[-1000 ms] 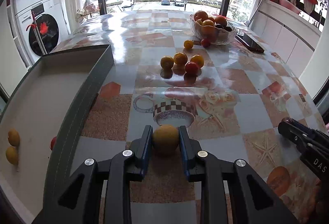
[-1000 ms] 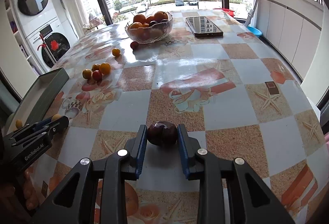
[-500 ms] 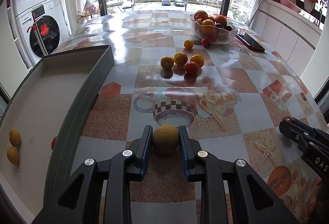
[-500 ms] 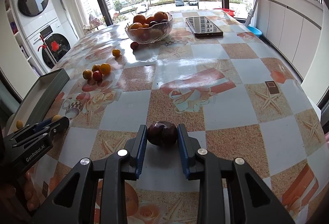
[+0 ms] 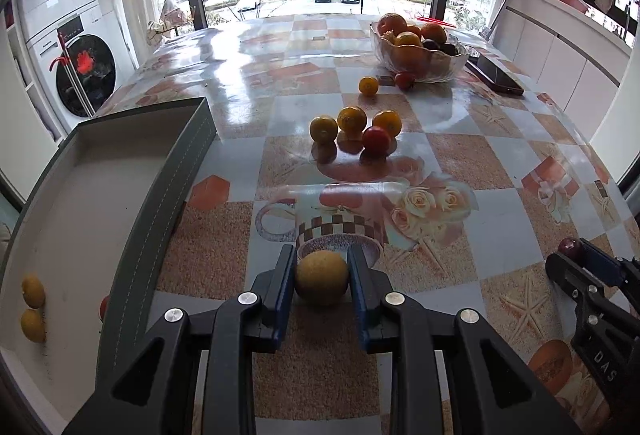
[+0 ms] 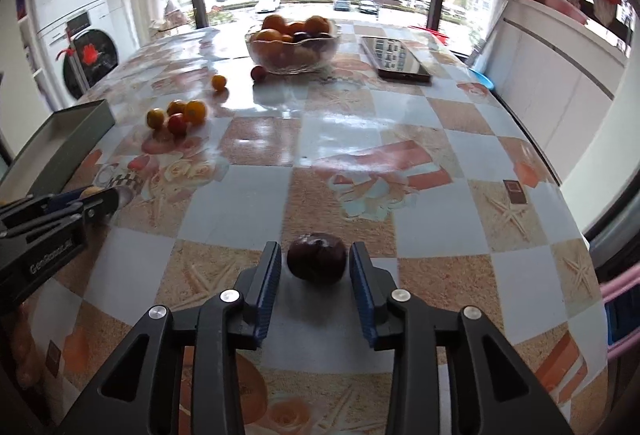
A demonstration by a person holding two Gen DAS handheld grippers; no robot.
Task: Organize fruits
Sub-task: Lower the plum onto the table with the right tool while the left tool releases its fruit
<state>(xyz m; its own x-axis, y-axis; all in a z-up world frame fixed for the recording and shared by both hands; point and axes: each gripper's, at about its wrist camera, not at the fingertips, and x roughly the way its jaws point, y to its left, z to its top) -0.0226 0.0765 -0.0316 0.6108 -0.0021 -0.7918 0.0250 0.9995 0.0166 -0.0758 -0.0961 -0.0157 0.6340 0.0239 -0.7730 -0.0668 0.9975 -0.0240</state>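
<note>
Left side first: the grey tray (image 5: 132, 235) is sitting at the surface's left edge, already holding two yellow fruits (image 5: 33, 309) against its near wall, with a red one half hidden behind the rim.

Left tongs (image 5: 322, 277) are clamping a yellow-brown fruit (image 5: 322, 277), narrow, both blue pads pressing its sides, no change in grip. It is sitting low over the patterned surface (image 5: 460, 155), just beside the tray. Judgement: this one is ready to be carried over the tray wall.

Centre: four small fruits (image 5: 354, 129), three orange and one red, are clustering well apart from the tongs; farther back a glass bowl (image 5: 420, 53) is holding oranges and dark fruit, with two strays just in front and a phone (image 5: 496, 75) beside it.

Right tongs (image 6: 316, 269): jaws have just been opening. A dark purple plum (image 6: 316, 263) is lying between them on the surface, with a visible gap on each side, so the pads are no longer pressing it. Judgement: the plum is being released here, or the grip is being reset; it counts as set down, not held.

Plum looks round, glossy, dimpled at the top, resting steady. The picture is slightly blurred.
</note>
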